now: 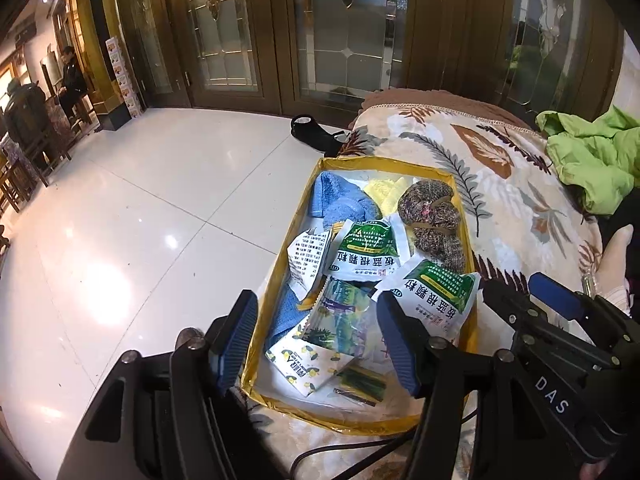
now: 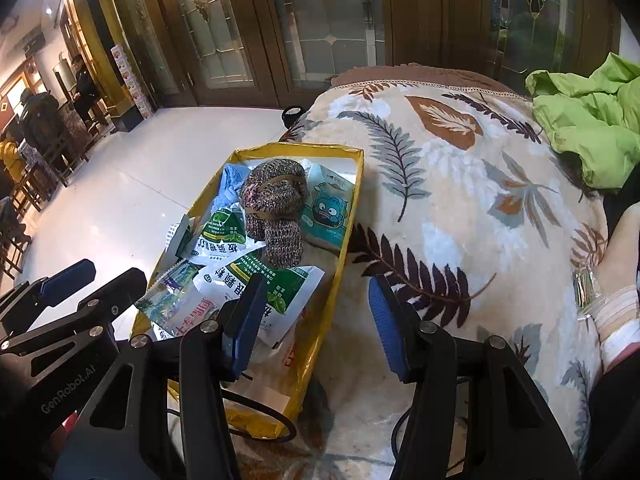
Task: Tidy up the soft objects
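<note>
Dim indoor light, glare on floor tiles [image 1: 120, 280], fisheye-warped dark corners.

Yellow tray [image 1: 460, 184] on bed holds blue towel [image 1: 340, 204], knitted bundle [image 1: 434, 216] strapped, green-white sachets [image 1: 366, 252] jumbled, overlapping.

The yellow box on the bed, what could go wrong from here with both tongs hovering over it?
The yellow box sits at the blanket's edge beside the floor; a push might tip it off. The loose green sachets overlap, so the open left tongs may grab two. The right tongs hover half outside the box.
</note>
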{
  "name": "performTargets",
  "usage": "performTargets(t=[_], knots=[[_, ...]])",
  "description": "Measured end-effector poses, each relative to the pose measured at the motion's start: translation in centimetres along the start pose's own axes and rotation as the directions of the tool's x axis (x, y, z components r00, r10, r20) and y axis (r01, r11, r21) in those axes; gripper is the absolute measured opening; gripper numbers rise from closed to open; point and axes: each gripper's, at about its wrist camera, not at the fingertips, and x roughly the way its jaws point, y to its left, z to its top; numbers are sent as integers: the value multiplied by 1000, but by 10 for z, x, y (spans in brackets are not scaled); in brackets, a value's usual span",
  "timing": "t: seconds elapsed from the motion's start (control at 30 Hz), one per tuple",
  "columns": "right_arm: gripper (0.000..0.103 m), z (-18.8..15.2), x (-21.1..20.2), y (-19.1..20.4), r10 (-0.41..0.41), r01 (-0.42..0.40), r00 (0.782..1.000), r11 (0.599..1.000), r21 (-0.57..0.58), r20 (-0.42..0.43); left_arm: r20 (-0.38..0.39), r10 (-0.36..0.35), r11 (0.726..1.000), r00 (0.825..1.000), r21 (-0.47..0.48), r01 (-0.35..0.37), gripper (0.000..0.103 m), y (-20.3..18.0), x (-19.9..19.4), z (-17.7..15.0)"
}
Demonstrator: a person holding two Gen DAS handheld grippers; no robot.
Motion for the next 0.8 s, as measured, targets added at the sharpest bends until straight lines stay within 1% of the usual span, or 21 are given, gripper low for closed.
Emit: performTargets(t=[0.07, 0.13, 0.2, 0.23, 0.37, 0.5, 0.73, 0.8], knots=[[53, 0, 0, 0, -1, 1, 1000, 1000, 0, 2, 9, 3, 1000, 1000, 13, -3, 68, -1, -2, 0], [53, -1, 0, -1, 3, -3, 1000, 1000, 3, 3, 32, 23, 999, 999, 37, -24, 70, -4, -5, 0], [53, 0, 0, 0, 4, -4, 1000, 1000, 2, 1, 39, 14, 999, 999, 51, -16, 79, -6, -8, 0], [53, -1, 0, 0, 5, -5, 1000, 1000, 2, 0, 39, 8, 999, 999, 53, -11, 80, -7, -8, -1], [53, -1, 0, -1, 8, -8, 1000, 1000, 7, -1, 39, 23, 996, 999, 86, -27, 80, -12, -8, -3], [53, -1, 1, -3, 8, -8, 1000, 1000, 11, -7, 21, -11, 997, 1000, 74, 10, 80, -11, -6, -4], [53, -2, 1, -5, 12, -12, 1000, 1000, 14, -7, 8, -17, 997, 1000, 79, 16, 80, -12, -5, -6], [53, -1, 1, -7, 12, -12, 1000, 1000, 22, -9, -2, -21, 997, 1000, 77, 21, 82, -12, -3, -6]])
